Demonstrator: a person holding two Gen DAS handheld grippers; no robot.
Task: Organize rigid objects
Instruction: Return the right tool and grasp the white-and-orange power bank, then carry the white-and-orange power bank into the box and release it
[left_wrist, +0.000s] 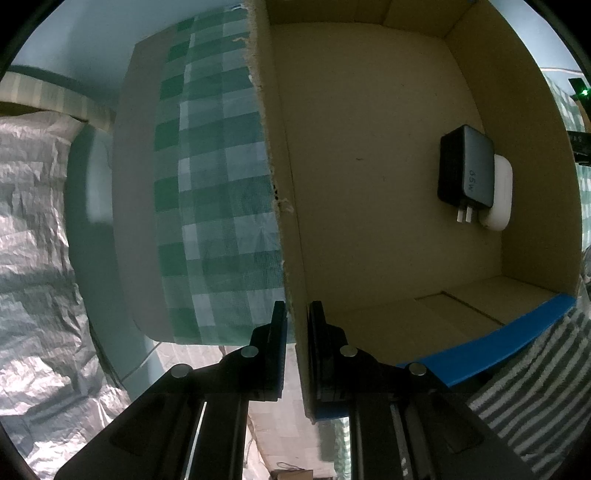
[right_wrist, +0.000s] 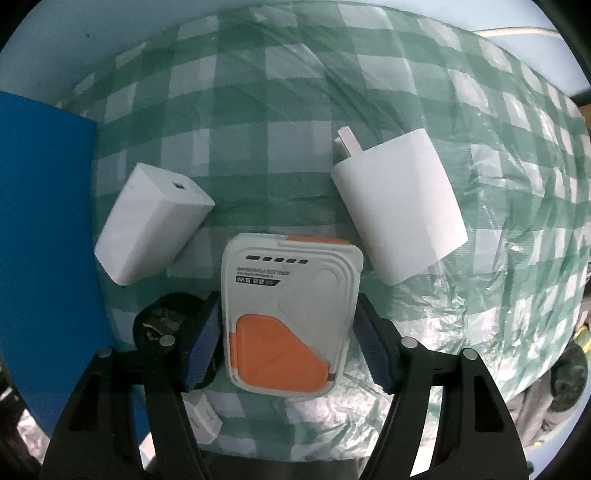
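**Box wall pinched on the left, power bank between the right fingers**

Left wrist view: a green-and-white checked cloth (left_wrist: 207, 184) covers the surface, with a crinkled silver sheet (left_wrist: 33, 240) off beyond it at the left edge. On the cloth stands a cardboard box (left_wrist: 369, 184), open toward the camera, with a blue edge (left_wrist: 498, 343) along its near side. Inside the box, by its right wall, a black charger (left_wrist: 466, 168) lies with its prongs toward the camera, touching a white rounded case (left_wrist: 500, 195) just beside it. The left gripper (left_wrist: 297, 314) is narrowed onto the box's torn left wall, one finger outside and one inside.

Right wrist view: the same checked cloth (right_wrist: 295, 92) lies under a clear wrinkled plastic film (right_wrist: 498, 277). The right gripper (right_wrist: 286, 328) straddles a white-and-orange power bank (right_wrist: 291, 314) lying flat on the cloth; its blue pads (right_wrist: 201, 343) sit along both sides, though firm contact is hard to tell. Left of the power bank lies a white block charger (right_wrist: 151, 229), and right of it a white plug adapter (right_wrist: 402, 206), both near but apart. A black round object (right_wrist: 162, 325) sits behind the left finger.
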